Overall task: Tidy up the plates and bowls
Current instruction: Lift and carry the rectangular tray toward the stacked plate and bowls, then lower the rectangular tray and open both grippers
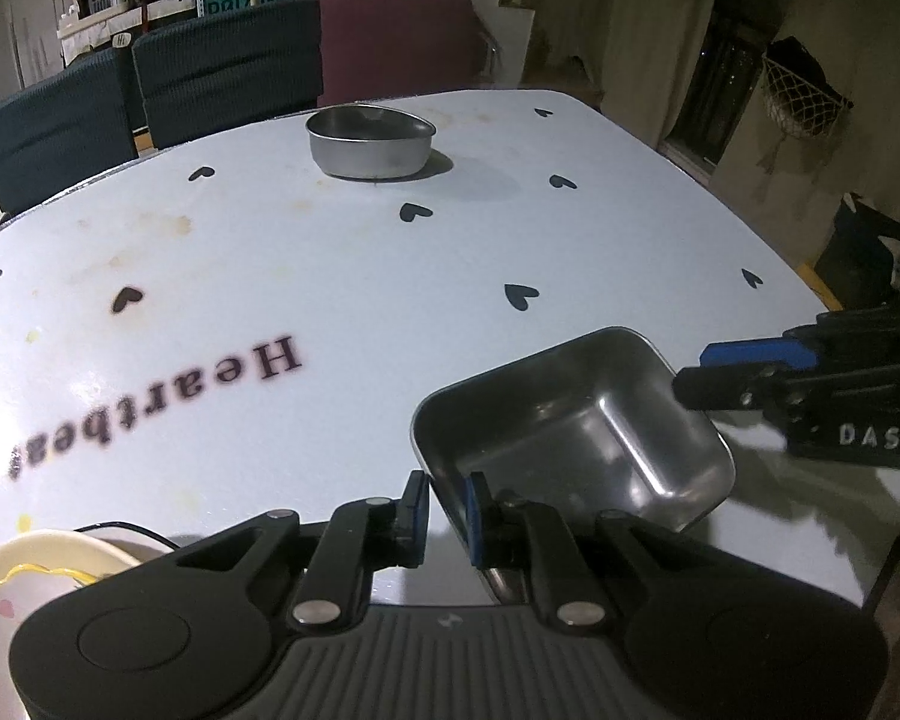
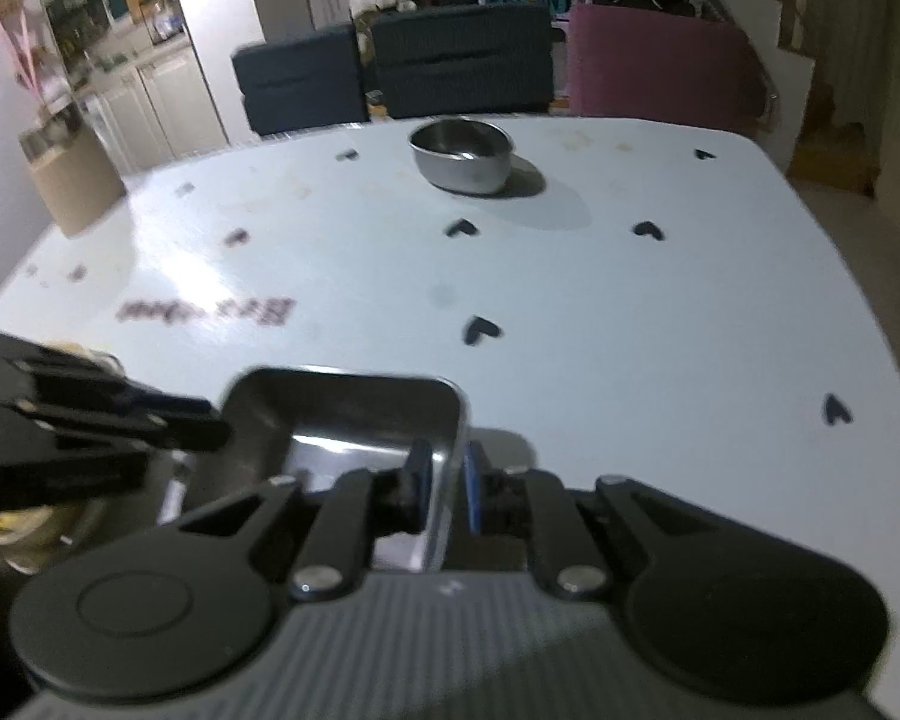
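We hold the square steel tray (image 1: 576,426) by opposite rims near the table's (image 1: 360,276) near edge: left gripper (image 1: 447,507) pinches it shut, right gripper (image 2: 447,480) sits slightly loose astride its rim. Next likely calls for carrying it toward the heart-shaped bowl (image 1: 369,141).

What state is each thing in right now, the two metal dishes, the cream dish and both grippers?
Square tin: tilted, held at two rims.
Left gripper: shut on the tin's near rim.
Right gripper: astride the opposite rim; whether its pads press, unclear.
Round bowl: upright, empty, alone at the table's far end.
Cream dish: at the near left edge, mostly hidden.
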A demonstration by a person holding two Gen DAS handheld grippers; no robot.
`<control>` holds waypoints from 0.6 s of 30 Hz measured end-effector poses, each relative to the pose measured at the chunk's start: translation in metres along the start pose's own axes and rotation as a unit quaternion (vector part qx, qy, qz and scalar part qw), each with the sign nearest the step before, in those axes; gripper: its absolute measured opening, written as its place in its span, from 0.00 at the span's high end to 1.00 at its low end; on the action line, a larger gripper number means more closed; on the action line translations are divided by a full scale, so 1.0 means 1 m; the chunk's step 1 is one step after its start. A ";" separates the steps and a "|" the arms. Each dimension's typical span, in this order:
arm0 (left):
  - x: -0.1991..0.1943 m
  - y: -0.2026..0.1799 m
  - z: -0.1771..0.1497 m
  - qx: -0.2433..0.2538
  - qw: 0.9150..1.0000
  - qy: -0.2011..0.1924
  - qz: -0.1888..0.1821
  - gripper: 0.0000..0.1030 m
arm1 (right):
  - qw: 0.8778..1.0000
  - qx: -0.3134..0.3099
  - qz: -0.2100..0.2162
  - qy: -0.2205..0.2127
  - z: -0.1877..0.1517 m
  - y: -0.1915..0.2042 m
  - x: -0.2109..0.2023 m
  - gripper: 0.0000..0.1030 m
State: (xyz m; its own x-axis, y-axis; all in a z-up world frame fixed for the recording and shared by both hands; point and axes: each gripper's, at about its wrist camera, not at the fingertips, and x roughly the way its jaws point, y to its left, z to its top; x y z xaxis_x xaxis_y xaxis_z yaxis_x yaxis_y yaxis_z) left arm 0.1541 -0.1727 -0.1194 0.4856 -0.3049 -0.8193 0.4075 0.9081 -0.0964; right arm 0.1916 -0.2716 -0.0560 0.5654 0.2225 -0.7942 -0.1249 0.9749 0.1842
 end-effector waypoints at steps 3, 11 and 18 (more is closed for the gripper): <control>0.001 0.000 0.000 -0.001 1.000 0.001 -0.001 0.86 | 1.000 -0.008 -0.008 0.008 0.001 0.003 0.005 0.68; 0.003 0.002 -0.002 -0.001 1.000 0.006 0.002 0.84 | 0.999 -0.010 -0.031 0.035 -0.002 -0.001 0.017 0.68; 0.003 0.003 -0.002 -0.004 1.000 0.006 0.000 0.84 | 0.998 0.002 -0.030 0.046 -0.004 -0.010 0.023 0.67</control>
State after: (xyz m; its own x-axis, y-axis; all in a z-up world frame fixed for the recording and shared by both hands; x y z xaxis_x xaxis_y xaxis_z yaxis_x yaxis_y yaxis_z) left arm 0.1553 -0.1703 -0.1226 0.4759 -0.3022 -0.8260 0.4017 0.9101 -0.1016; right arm 0.2022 -0.2763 -0.0783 0.4948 0.1631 -0.8536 -0.0889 0.9866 0.1370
